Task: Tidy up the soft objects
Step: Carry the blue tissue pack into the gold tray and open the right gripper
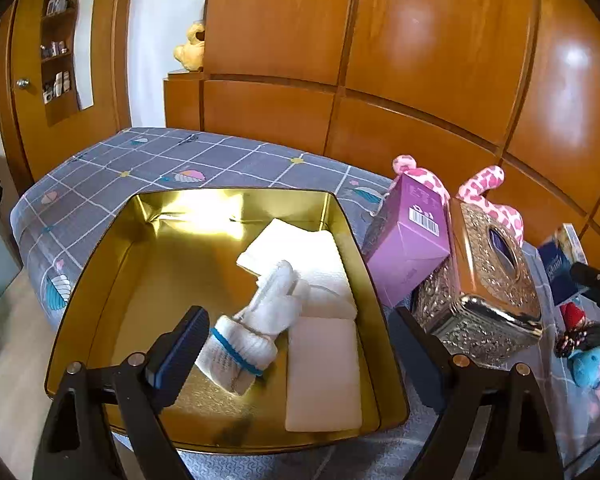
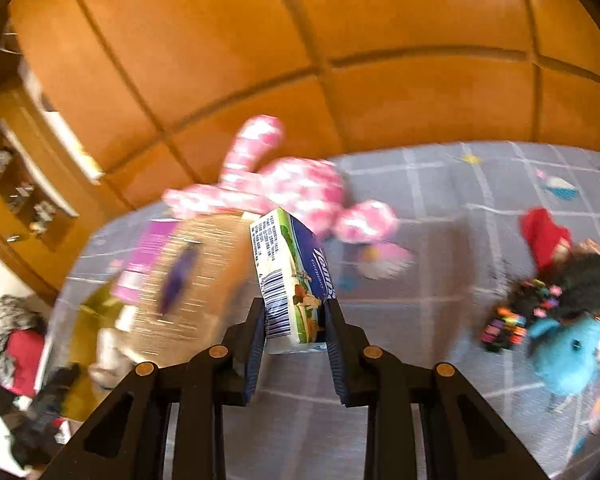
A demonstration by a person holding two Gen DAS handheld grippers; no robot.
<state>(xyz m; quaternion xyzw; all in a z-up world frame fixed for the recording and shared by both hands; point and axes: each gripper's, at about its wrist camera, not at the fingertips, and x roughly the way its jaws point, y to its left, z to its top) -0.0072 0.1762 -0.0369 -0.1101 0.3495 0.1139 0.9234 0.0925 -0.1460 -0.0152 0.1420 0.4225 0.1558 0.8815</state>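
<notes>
A: Where's the left gripper (image 1: 296, 344)?
B: Jaws wide apart over the gold tin (image 1: 100, 280); the rolled white sock (image 1: 252, 328) lies inside, untouched, near its right wall.
A: The right gripper (image 2: 294, 344)?
B: Clamped on a tissue pack (image 2: 292, 280), above the bedspread (image 2: 440, 280).

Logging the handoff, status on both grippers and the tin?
Left gripper open over gold tin, rolled sock lying inside. Right gripper shut on tissue pack, lifted. Ornate tissue box beside tin.

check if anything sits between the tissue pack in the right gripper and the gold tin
Yes. The ornate tissue box and the purple carton stand along the gold tin's right side, between it and the tissue pack held by the right gripper.
</notes>
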